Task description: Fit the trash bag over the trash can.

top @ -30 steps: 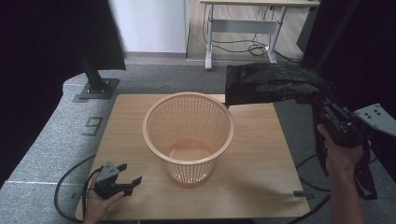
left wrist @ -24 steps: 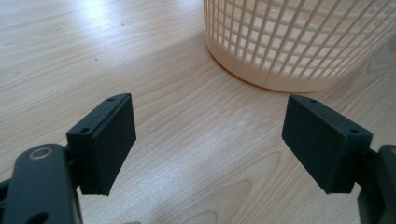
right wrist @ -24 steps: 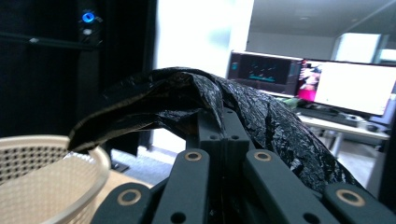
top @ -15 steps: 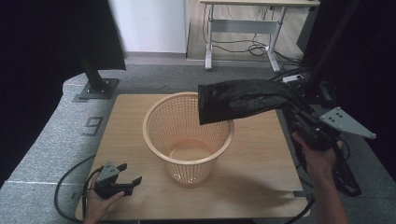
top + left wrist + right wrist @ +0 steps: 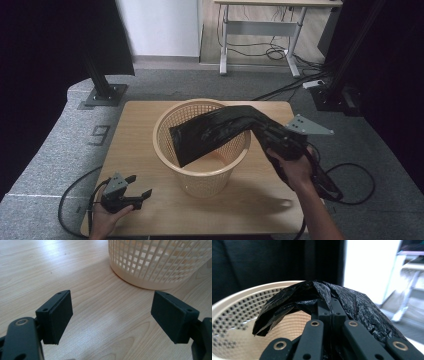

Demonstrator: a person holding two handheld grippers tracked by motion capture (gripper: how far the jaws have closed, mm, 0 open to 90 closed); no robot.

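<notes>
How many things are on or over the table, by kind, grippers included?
Baskets: 1, beige basket
Bags: 1, black plastic bag
Grippers: 2, left gripper, right gripper
Total: 4

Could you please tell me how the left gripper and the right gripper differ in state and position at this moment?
The left gripper is open and holds nothing, while the right gripper is shut on the black plastic bag. The left gripper sits low at the table's near corner; the right gripper is raised beside the basket, the bag hanging over its opening. Both have black fingers and are hand-held.
</notes>
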